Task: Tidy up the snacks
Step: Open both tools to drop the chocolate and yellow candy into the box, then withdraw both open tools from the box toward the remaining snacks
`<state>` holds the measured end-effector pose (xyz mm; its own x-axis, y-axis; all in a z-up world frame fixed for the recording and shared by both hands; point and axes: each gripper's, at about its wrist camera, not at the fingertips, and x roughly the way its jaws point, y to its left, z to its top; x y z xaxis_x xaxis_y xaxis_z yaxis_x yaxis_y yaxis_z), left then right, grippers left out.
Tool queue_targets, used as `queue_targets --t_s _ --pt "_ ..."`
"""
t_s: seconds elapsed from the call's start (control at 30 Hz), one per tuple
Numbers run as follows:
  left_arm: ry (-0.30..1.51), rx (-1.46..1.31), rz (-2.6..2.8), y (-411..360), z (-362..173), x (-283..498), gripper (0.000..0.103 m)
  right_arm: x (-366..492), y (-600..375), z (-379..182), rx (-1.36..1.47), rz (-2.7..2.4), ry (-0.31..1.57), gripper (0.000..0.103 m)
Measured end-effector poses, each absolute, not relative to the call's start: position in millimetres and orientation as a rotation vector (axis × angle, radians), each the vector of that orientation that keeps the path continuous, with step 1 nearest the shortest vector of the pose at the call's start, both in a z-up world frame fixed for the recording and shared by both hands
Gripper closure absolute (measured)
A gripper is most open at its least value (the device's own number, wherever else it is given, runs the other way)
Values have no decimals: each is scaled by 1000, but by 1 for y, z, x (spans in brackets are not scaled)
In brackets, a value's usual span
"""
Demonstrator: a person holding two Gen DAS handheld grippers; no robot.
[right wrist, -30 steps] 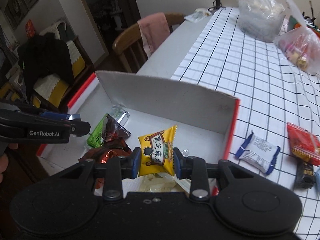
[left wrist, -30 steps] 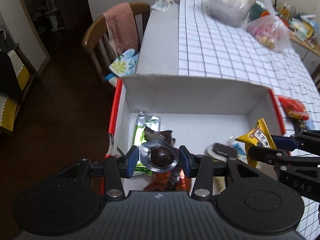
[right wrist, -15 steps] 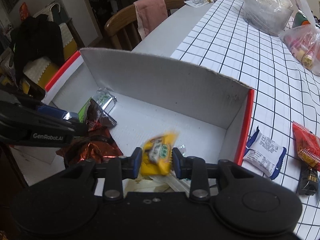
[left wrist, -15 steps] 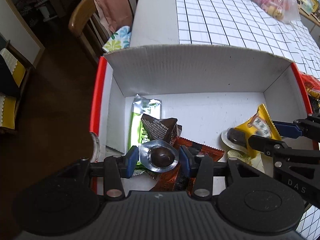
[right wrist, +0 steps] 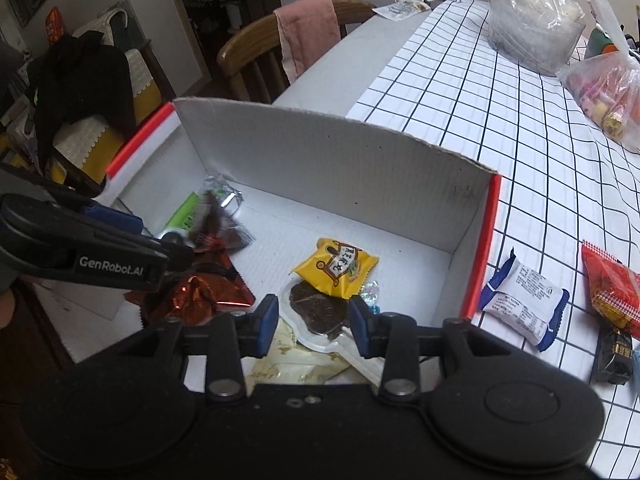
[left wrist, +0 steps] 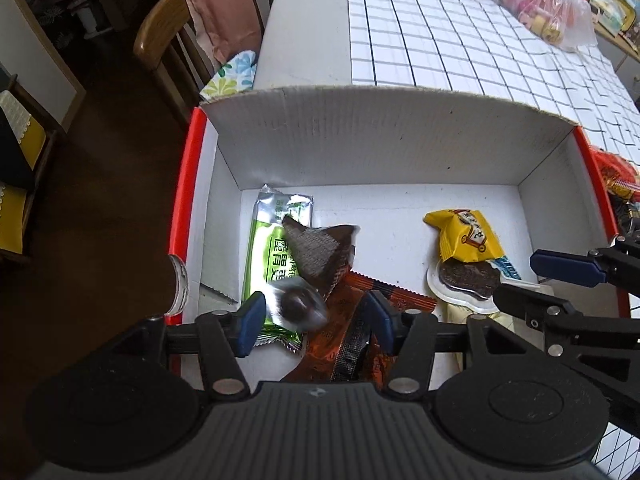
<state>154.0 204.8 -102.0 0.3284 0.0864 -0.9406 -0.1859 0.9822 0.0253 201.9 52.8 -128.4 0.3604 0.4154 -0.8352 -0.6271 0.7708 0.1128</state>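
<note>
A white cardboard box with red edges (left wrist: 392,148) (right wrist: 320,164) holds several snacks. My left gripper (left wrist: 314,318) is open over its near left part; the foil-wrapped chocolate (left wrist: 298,306) is blurred between the fingers, falling free. My right gripper (right wrist: 312,320) is open and empty over the near right part; it also shows in the left wrist view (left wrist: 532,280). The yellow snack packet (left wrist: 466,236) (right wrist: 336,266) lies on the box floor, partly over a dark cookie in clear wrap (right wrist: 318,312). A green bar (left wrist: 272,248), a brown packet (left wrist: 320,248) and an orange-brown wrapper (left wrist: 352,332) lie at the left.
On the checked tablecloth (right wrist: 500,112) right of the box lie a white-and-blue packet (right wrist: 524,294), a red packet (right wrist: 612,288) and a dark packet (right wrist: 612,356). Plastic bags (right wrist: 528,16) stand far back. A wooden chair with a pink cloth (right wrist: 304,40) is at the table's left.
Both grippers have opened. The yellow packet dropped from the right gripper onto the box floor. The foil chocolate left the left gripper's hold and is falling.
</note>
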Motion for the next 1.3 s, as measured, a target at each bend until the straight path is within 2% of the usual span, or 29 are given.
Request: queue_targets --t_s 0.17,0.6,0.73,1.03,1.3 --pt "1180 -111 166 201 -89 143 43 194 44 -113 -208 697 966 59" --pt "1026 -110 102 172 -48 117 41 171 5 -76 -138 727 873 38" --pt "970 -114 82 157 -37 112 33 168 -16 -66 -108 730 842 28" --pt "904 -102 19 108 -22 113 29 164 -69 -53 -83 699 793 7" --pt "906 -112 -14 52 -23 122 29 168 -133 -53 -95 656 777 2"
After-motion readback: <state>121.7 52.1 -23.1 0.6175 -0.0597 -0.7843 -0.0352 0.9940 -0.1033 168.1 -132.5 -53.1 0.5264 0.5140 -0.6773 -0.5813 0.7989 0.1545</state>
